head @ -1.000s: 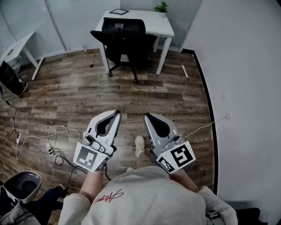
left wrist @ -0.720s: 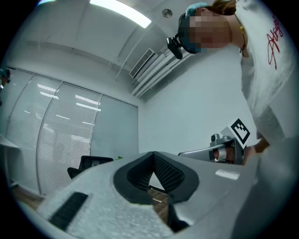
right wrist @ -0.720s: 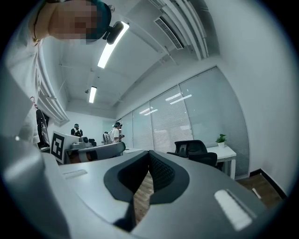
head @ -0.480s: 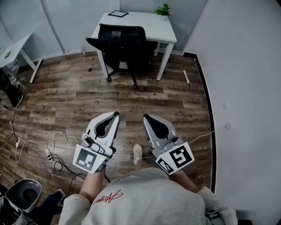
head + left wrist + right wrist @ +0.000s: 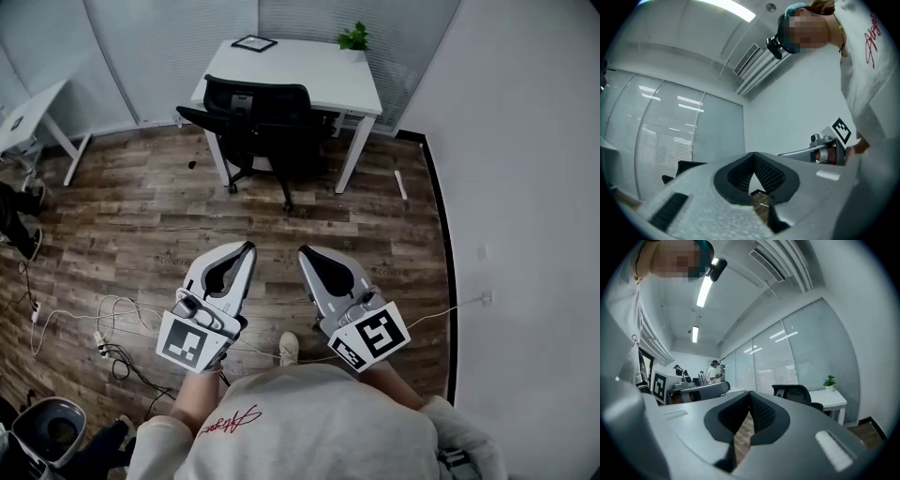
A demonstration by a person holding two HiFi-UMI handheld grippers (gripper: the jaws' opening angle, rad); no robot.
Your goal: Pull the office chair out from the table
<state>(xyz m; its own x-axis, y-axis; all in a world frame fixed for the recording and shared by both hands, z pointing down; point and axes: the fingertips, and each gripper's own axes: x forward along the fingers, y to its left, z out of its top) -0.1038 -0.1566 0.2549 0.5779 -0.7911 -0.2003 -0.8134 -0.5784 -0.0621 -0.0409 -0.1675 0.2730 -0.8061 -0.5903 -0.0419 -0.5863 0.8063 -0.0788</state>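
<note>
Black chair (image 5: pixel 262 122), pushed in at the table (image 5: pixel 319 70) well ahead of my left gripper (image 5: pixel 248 247) and right gripper (image 5: pixel 303 252), both pressed together and empty, looms nearer than before, so I'm approaching.

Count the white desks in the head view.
2. One white desk stands at the far wall behind the office chair; a second desk sits at the left edge, partly cropped. Others may be hidden.
</note>
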